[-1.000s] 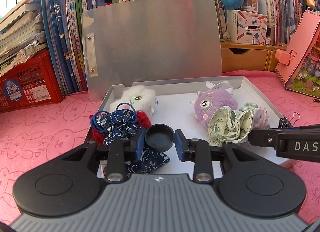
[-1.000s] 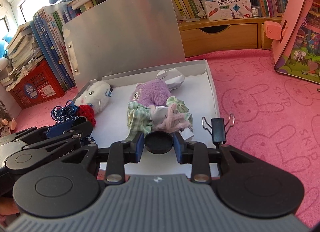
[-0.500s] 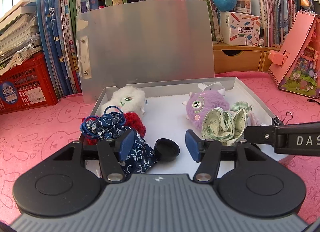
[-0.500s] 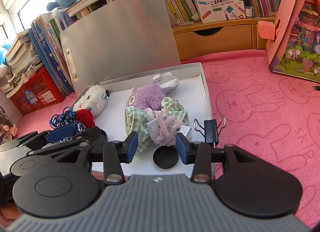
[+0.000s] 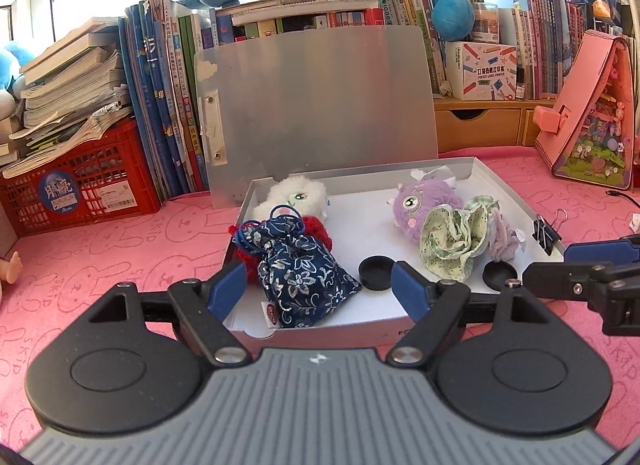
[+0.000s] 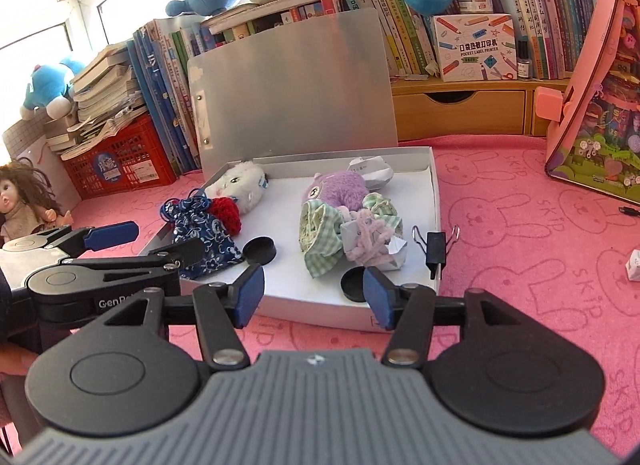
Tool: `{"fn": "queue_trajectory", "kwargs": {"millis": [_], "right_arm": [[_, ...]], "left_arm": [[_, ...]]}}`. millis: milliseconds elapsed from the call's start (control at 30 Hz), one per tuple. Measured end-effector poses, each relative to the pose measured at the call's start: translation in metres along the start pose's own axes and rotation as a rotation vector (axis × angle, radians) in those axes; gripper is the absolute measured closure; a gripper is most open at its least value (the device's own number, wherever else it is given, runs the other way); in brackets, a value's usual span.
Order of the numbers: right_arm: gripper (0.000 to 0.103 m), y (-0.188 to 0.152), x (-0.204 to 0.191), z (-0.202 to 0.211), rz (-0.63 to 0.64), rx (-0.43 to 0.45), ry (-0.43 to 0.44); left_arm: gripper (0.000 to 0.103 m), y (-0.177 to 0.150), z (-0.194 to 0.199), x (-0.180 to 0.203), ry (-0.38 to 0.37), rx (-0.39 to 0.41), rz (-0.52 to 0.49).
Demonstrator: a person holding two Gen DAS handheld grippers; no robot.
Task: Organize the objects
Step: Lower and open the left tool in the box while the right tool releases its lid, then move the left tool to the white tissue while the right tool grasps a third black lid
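A dark navy cloth drawstring pouch [image 5: 298, 269] carries a white flower print. Beside it lies a red knitted ball [image 6: 226, 213], and a white furry plush toy [image 5: 298, 197]. The lilac furry plush toy [image 5: 424, 203] touches a pale green checked and speckled fabric bundle [image 5: 452, 241]. Two round black plastic caps [image 5: 375, 273] sit on the white shallow cardboard box [image 6: 434, 201]. The counter cover [image 6: 520, 225] is pink with a rabbit outline pattern.

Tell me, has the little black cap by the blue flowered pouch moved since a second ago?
Yes. The black cap was up between the left gripper fingers; now it lies on the white box floor beside the pouch, released as the jaws opened.
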State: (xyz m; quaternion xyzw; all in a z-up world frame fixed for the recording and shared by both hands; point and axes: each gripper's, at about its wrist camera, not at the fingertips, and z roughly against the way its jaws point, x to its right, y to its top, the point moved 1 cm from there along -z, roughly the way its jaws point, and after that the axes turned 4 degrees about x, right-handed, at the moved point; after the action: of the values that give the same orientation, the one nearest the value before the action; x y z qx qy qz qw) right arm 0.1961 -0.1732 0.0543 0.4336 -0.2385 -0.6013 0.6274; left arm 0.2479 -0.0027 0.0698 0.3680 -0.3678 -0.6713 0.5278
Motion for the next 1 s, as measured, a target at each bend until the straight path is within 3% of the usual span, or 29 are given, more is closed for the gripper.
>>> {"fn": "queue_trajectory", "kwargs": {"millis": [300, 600, 833, 1000], "right_arm": [[0.028, -0.040, -0.036, 0.045, 0.135, -0.007, 0.111], [0.026, -0.085, -0.070, 0.081, 0.230, -0.047, 0.236], [0.025, -0.116, -0.100, 0.089, 0.327, -0.114, 0.332], [0.026, -0.135, -0.119, 0.086, 0.402, -0.150, 0.348]], "left_arm": [[0.020, -0.025, 0.047, -0.016, -0.029, -0.004, 0.019], [0.019, -0.070, 0.074, -0.031, -0.003, -0.044, 0.068], [0.014, -0.097, 0.086, -0.041, 0.034, -0.049, 0.079], [0.012, -0.103, 0.086, -0.044, 0.031, -0.055, 0.083]]}}
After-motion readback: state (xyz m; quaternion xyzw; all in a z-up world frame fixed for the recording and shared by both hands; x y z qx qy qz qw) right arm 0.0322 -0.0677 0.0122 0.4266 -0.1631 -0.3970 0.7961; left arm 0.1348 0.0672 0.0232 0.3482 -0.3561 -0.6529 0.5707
